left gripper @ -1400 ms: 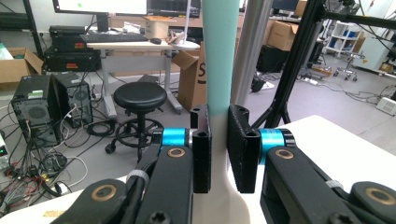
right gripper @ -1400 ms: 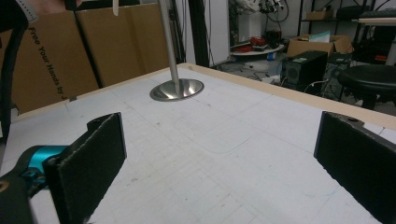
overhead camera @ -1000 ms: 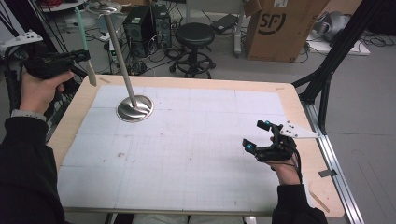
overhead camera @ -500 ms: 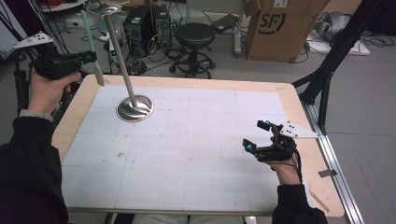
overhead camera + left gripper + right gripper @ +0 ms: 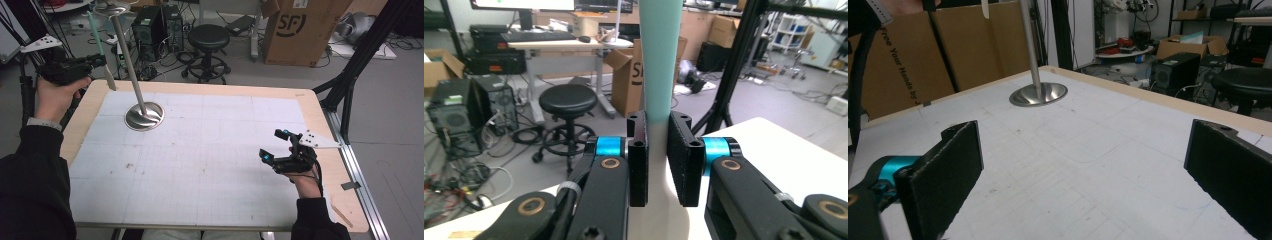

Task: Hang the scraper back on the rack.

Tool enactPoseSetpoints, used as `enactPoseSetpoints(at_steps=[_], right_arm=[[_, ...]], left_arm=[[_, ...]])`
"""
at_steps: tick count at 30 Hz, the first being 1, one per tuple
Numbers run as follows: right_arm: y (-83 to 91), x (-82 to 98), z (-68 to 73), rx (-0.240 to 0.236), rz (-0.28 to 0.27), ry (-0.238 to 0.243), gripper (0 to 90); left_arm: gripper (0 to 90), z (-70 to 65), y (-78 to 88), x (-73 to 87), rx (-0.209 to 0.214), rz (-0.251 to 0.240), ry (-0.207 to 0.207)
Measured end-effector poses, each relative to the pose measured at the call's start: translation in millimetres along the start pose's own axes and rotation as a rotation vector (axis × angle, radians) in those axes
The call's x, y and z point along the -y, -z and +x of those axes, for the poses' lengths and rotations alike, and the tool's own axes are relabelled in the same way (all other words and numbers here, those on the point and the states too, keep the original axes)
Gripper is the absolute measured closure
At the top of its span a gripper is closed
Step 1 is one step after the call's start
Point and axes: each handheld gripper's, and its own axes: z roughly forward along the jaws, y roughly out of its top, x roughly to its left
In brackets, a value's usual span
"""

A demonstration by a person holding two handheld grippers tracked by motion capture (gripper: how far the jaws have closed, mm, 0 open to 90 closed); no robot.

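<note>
Teal-and-white utensil (image 5: 102,55), looks like a spatula, sits clamped in L gripper (image 5: 97,61), held in the air off table's (image 5: 200,150) far-left corner, near the steel stand (image 5: 142,112) w/ its tall pole. R gripper (image 5: 277,147) rests low over the table's right side, jaws wide apart, nothing in them. Pickup looks done; placing it, maybe onto the stand, is left. Vs 1 s ago: L hand moved right and slightly down, toward the pole; R unchanged.

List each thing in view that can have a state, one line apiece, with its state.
left gripper: shut on the teal-and-white stick, raised past the table's far left corner.
teal-and-white stick: held, near upright.
right gripper: open, holding nothing.
metal stand: upright on the table, untouched.
</note>
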Motion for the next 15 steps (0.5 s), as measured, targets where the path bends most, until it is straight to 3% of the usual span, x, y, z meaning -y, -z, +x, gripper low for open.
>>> enactPoseSetpoints(at_steps=[6,15], right_arm=[[-0.1,-0.5,1.1,-0.008,-0.006,0.004,1.0],[-6.2,0.9,-1.6,-0.018,0.001,0.001,1.0]], left_arm=[[68.0,-1.5,5.3,7.0,0.000,-0.021,-0.024],[50.3,-17.9,7.3,20.1,0.076,-0.039,-0.072]])
